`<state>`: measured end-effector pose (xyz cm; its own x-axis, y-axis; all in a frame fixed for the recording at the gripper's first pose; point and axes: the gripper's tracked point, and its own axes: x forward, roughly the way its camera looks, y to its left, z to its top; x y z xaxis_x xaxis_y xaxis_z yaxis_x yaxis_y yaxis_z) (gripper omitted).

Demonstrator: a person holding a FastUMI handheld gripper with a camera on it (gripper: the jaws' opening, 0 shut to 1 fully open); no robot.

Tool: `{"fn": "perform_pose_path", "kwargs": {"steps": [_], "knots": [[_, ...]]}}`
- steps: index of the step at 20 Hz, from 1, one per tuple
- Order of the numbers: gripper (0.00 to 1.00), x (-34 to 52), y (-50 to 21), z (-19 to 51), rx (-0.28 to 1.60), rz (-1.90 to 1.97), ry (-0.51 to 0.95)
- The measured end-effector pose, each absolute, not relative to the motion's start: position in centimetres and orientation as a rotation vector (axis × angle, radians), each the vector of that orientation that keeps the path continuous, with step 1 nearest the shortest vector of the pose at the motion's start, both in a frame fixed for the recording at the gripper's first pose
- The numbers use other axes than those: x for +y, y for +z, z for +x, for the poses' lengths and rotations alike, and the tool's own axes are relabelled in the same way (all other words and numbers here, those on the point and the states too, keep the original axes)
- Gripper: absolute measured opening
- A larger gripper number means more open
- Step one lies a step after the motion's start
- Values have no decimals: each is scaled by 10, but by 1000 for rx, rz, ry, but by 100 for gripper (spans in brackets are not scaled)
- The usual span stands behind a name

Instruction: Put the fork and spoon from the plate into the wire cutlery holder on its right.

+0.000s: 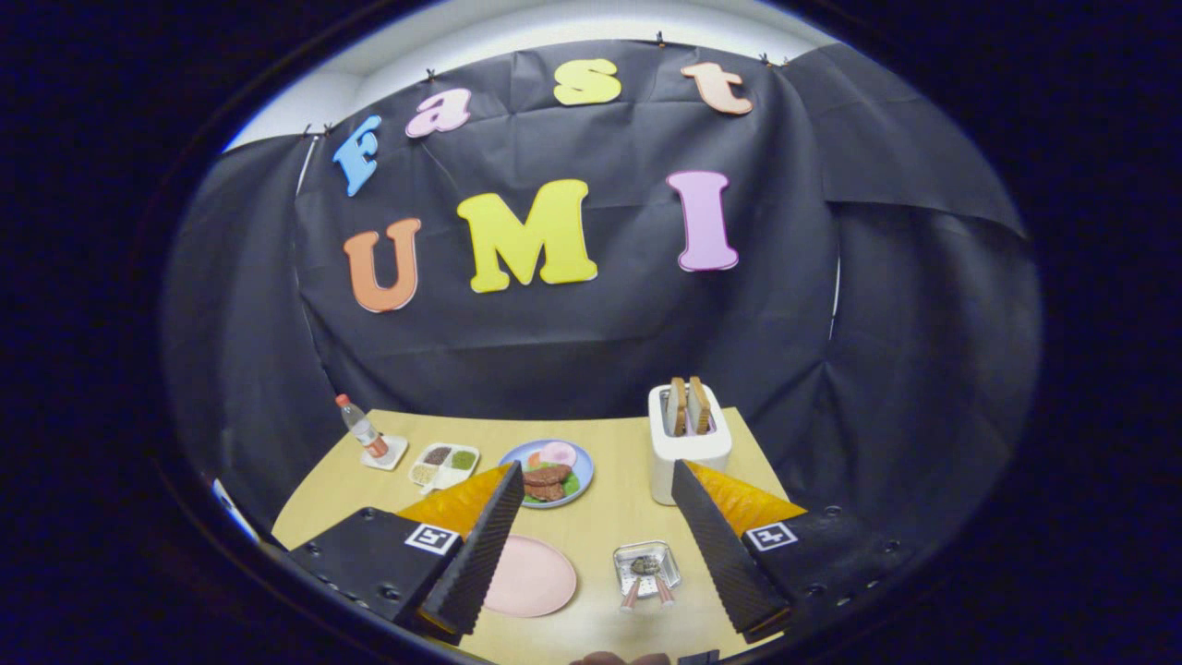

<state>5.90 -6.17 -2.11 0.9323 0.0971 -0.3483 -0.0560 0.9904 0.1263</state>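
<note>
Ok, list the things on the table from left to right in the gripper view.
Bottle on its white coaster → divided tray → blue plate of food → wire cutlery holder with two handles sticking out → white toaster holding bread. The pink plate is left out, since it overlaps the blue one. The gripper hangs open above the table.

Can't tell fork from spoon in the wire cutlery holder [647,566], too tiny; pink plate [531,577] partly behind claw finger [476,545].

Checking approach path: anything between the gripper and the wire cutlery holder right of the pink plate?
Nothing visible. The open gripper hangs over the wire cutlery holder, on bare table between its fingers, two handles poking out. Pink plate lies beside it, toaster beyond.
</note>
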Motion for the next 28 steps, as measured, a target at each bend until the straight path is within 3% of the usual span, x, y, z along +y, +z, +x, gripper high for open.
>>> {"fn": "perform_pose_path", "kwargs": {"steps": [9,16,28], "knots": [[96,-35,-17,1,238,85,94],[96,-30,9,-2,132,54,83],[96,-46,11,-10,111,103,51]]}}
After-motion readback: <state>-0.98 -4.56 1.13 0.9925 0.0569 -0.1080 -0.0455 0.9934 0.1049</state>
